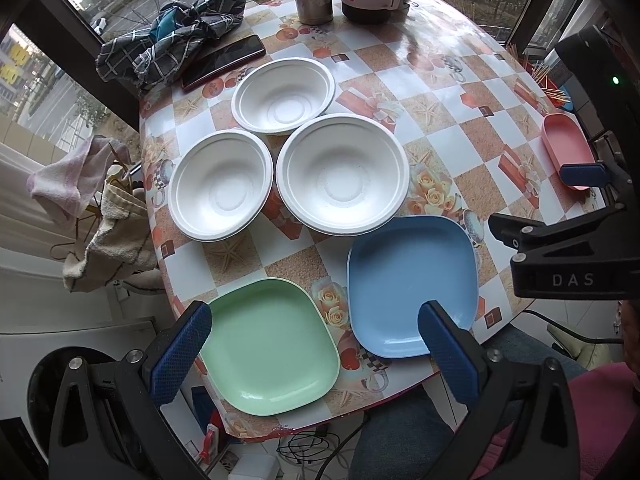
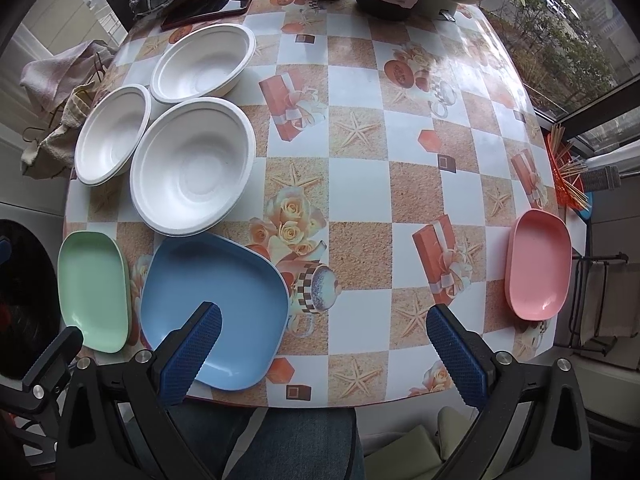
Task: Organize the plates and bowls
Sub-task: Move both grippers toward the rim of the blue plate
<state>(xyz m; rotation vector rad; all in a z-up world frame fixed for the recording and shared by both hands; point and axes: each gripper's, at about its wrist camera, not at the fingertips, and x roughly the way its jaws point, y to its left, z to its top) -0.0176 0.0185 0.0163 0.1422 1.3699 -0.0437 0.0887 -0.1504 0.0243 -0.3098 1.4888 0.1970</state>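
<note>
Both grippers hover over the near table edge, jaws wide and empty: the left gripper (image 1: 314,344) above the green plate (image 1: 272,344), the right gripper (image 2: 324,350) beside the blue plate (image 2: 212,308). Three white bowls (image 1: 342,174) cluster just beyond them; a pink plate (image 2: 540,264) lies far right. Nothing seems stacked yet, though fisheye distortion blurs heights. Likely next: lower and pinch one plate's rim.

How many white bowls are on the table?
3, clustered together: one at the back near the phone, one front left, one front right by the blue plate. None looks hidden.
</note>
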